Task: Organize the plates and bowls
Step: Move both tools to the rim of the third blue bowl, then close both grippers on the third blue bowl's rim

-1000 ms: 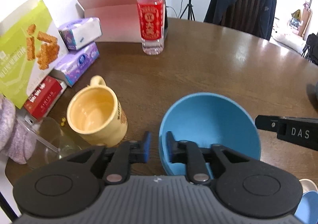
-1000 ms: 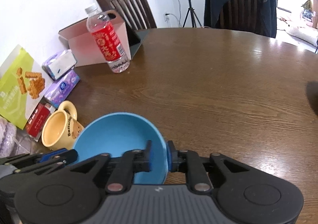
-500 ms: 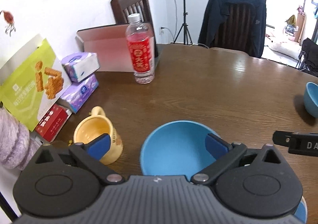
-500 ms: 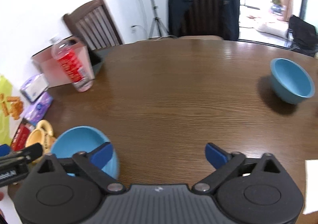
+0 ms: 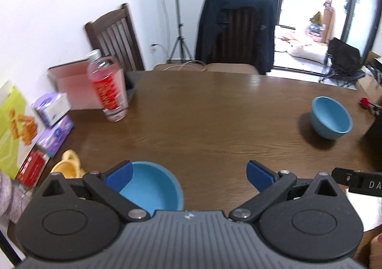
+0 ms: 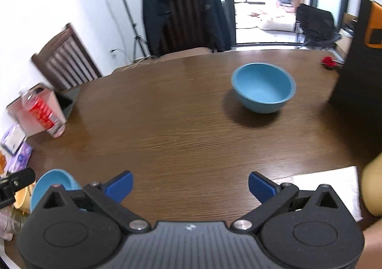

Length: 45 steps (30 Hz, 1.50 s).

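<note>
Now that both tongs have let go of it, the near blue bowl (image 5: pixel 152 187) is sitting free on the worktop (image 5: pixel 214 125), low and behind the left pad of the left tongs (image 5: pixel 188 173), and off to the far left of the right tongs (image 6: pixel 189 184), where only its rim (image 6: pixel 53 183) is showing. A second ago each pair was pinching that bowl's rim; their jaws have just been opening and are now standing as wide as they go, with nothing but bare wood between the pads. Both views are also taking in more of the room than before, so the tongs are pulling up and away from the bowl.

Ahead and to the right of the left tongs, well apart from the first bowl, the far blue bowl (image 5: pixel 330 121) is waiting upright; for the right tongs it (image 6: pixel 262 87) is lying ahead, slightly right. That placement looks finished, and the far bowl is probably next for gathering.

Beside the near bowl, a yellow mug (image 5: pixel 68 168) and a red-labelled bottle (image 5: pixel 106 88) are standing left of the left tongs.
</note>
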### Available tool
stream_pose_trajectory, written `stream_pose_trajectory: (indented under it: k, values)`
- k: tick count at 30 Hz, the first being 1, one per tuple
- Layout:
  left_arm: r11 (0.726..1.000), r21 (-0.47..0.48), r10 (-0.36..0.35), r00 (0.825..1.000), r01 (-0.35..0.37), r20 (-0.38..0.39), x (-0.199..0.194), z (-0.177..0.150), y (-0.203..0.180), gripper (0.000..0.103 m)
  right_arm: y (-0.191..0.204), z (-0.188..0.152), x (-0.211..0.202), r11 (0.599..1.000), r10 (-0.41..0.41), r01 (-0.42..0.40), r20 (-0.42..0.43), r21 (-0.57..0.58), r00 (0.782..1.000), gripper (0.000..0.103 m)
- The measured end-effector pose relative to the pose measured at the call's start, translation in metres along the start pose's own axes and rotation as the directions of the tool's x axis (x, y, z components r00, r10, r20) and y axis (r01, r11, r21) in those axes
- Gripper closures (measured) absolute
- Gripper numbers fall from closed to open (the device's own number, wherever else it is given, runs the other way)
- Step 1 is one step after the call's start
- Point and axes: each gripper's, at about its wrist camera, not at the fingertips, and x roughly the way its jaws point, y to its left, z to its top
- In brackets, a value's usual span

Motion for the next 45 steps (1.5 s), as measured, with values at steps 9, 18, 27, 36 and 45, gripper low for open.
stream_pose_trajectory:
  k: [9,18,27,36,45]
  values:
    - [0.986,0.121,-0.104,0.993,0.111,-0.061,0.025,0.047,-0.078,0.0,-0.062,0.024,0.005,0.984,-0.08,0.084,-0.03,0.16,0.996,0.0]
    - [0.935,0.292,-0.187,0.979,0.203,-0.085,0.083,0.109,-0.17,0.0,-0.118,0.068,0.048,0.914,-0.16,0.173,-0.065,0.367,0.985,0.0]
    - [0.876,0.403,-0.223,0.963,0.266,-0.15,0.171,0.151,-0.247,0.0,-0.15,0.109,0.118,0.851,-0.235,0.259,-0.111,0.456,0.966,0.0]
    - [0.845,0.436,-0.232,0.946,0.311,-0.225,0.249,0.167,-0.298,0.0,-0.172,0.13,0.177,0.824,-0.261,0.301,-0.151,0.48,0.954,0.006]
    - [0.833,0.432,-0.229,0.926,0.347,-0.301,0.302,0.153,-0.325,0.012,-0.184,0.14,0.209,0.814,-0.287,0.336,-0.174,0.474,0.942,0.015]
